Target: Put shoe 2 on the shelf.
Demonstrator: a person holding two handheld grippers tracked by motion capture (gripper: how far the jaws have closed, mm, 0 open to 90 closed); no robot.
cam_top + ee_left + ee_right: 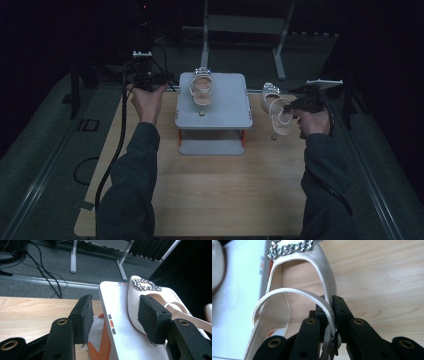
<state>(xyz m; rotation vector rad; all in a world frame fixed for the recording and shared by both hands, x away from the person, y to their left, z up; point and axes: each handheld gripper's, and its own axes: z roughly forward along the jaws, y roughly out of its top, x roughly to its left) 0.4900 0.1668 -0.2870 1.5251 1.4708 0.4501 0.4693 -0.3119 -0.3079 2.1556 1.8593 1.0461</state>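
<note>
A white slingback shoe with a jewelled buckle (202,90) lies on top of a small grey two-tier rack (235,112) at the back middle of the wooden table. In the left gripper view this shoe (140,293) rests on the rack's top shelf (120,315). My left gripper (159,79) stands open just left of the rack, with nothing between its pads (82,317). A second matching shoe (278,110) hangs just right of the rack. My right gripper (295,106) is shut on the side of that shoe (297,290) where its strap meets the edge.
The wooden table (215,190) reaches toward me with bare room in front of the rack. The rack has orange legs (180,139) and a lower shelf. Cables trail off the table's left side. A metal frame (280,45) stands on the floor behind the table.
</note>
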